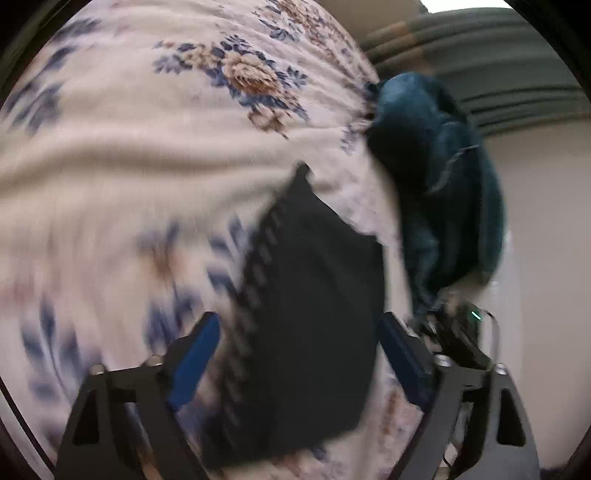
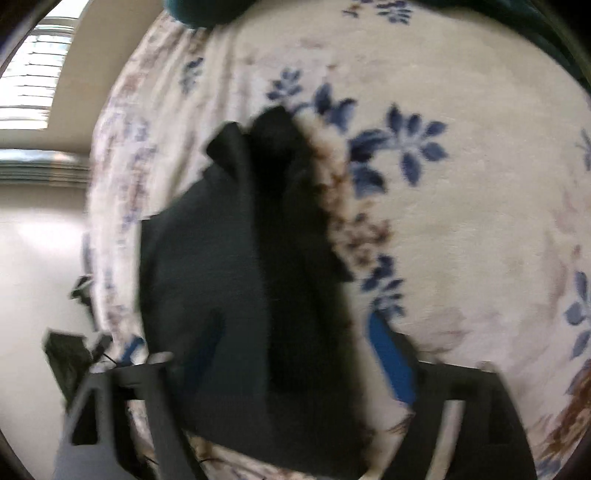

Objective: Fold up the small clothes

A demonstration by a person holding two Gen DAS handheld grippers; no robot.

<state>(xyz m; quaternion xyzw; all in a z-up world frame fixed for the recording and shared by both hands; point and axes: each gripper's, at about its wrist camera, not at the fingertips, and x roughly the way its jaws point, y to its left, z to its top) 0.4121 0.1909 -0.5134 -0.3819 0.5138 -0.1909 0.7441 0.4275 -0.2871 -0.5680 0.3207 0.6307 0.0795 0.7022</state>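
**Both grippers spread wide over a dark garment on a floral blanket**

A small dark garment (image 1: 310,314) lies flat on a cream blanket (image 1: 110,147) printed with blue and tan flowers. In the left wrist view a ribbed or toothed band runs along the garment's left edge, though motion blur smears it too much to say whether it is a zip, a trim or a waistband. The left gripper (image 1: 299,354) is spread wide, its blue-padded fingers (image 1: 195,354) standing either side of the garment without pressing on it; the cloth's lower end is cut off behind the gripper frame.

In the right wrist view the same garment (image 2: 229,277) shows as two tones, a greyer panel on the left and a blacker fold on the right that rises to two pointed flaps at the top. The right gripper (image 2: 295,362) is also spread open. Its right pad (image 2: 391,362) lies on the blanket (image 2: 461,221) just beside the garment's edge, and its left finger is a dim blue streak against the cloth, so contact there cannot be told.

A teal piece of clothing (image 1: 443,177) is heaped at the blanket's far right edge in the left view; only a sliver of it (image 2: 199,11) shows at the top of the right view. Both views are heavily blurred.
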